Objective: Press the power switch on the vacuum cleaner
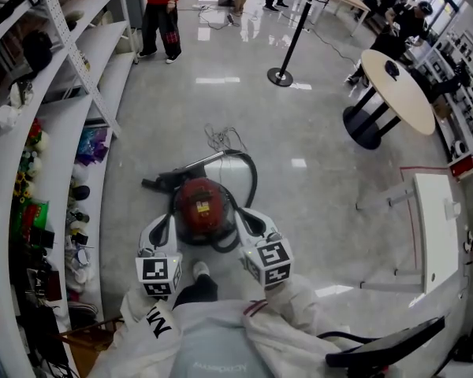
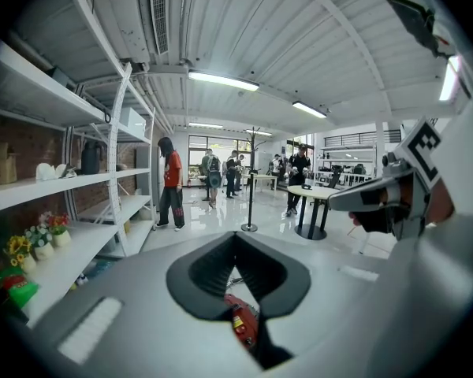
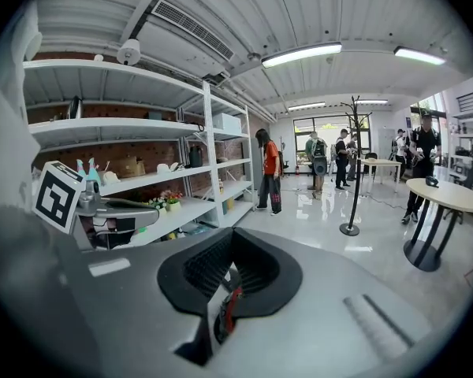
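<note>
Red vacuum (image 1: 199,219) on floor; its yellow label (image 1: 202,206) unreadable; left gripper (image 1: 159,231) at 9 o'clock, right gripper (image 1: 252,220) at 3; both closed, empty.

Underfoot: glossy pale-grey floor (image 1: 323,148). On it, red dome-shaped canister vacuum cleaner (image 1: 203,207), black hose (image 1: 254,181) looped round it. Thin tangled cord (image 1: 221,138) just beyond; black post on round base (image 1: 281,75) well apart.
</note>
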